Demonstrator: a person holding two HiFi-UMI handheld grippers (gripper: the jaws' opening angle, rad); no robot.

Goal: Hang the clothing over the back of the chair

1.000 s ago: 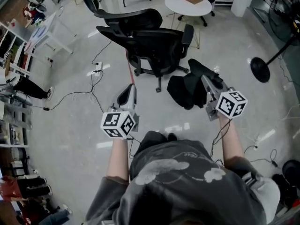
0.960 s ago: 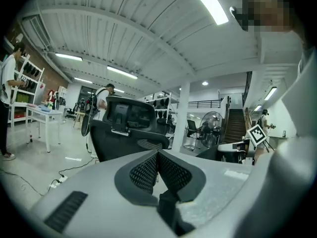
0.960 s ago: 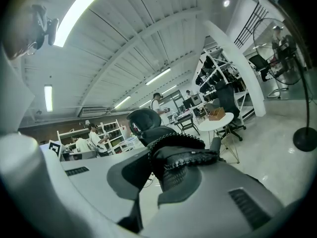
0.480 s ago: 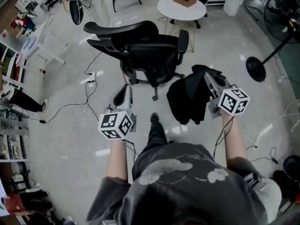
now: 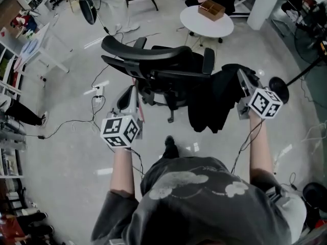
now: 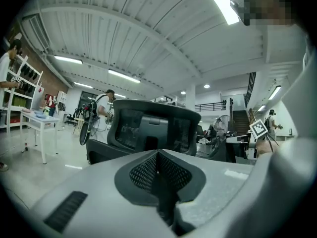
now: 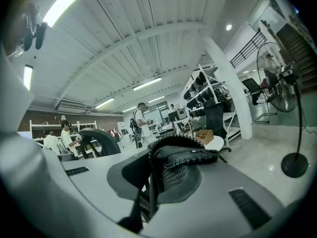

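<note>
The black office chair (image 5: 163, 68) stands ahead of me with its back and headrest toward me; in the left gripper view its back (image 6: 153, 128) fills the middle. Black clothing (image 5: 212, 101) hangs in a loose bunch from my right gripper (image 5: 241, 75), beside the chair's right armrest and touching the chair's side. A fold of that dark fabric (image 7: 184, 155) is pinched where the right gripper (image 7: 154, 175) jaws meet. My left gripper (image 5: 131, 89) is near the chair's left side, apart from it. The left gripper (image 6: 158, 155) has its pads together with nothing between them.
A round white table (image 5: 194, 14) with a wooden box (image 5: 210, 8) stands behind the chair. A fan's round base (image 5: 279, 84) sits on the floor at the right. Cables (image 5: 97, 93) trail across the floor at the left. People and shelving are farther off.
Both grippers have moved forward toward the chair. The clothing has travelled with the right gripper, from hanging short of the chair to right beside its armrest.
</note>
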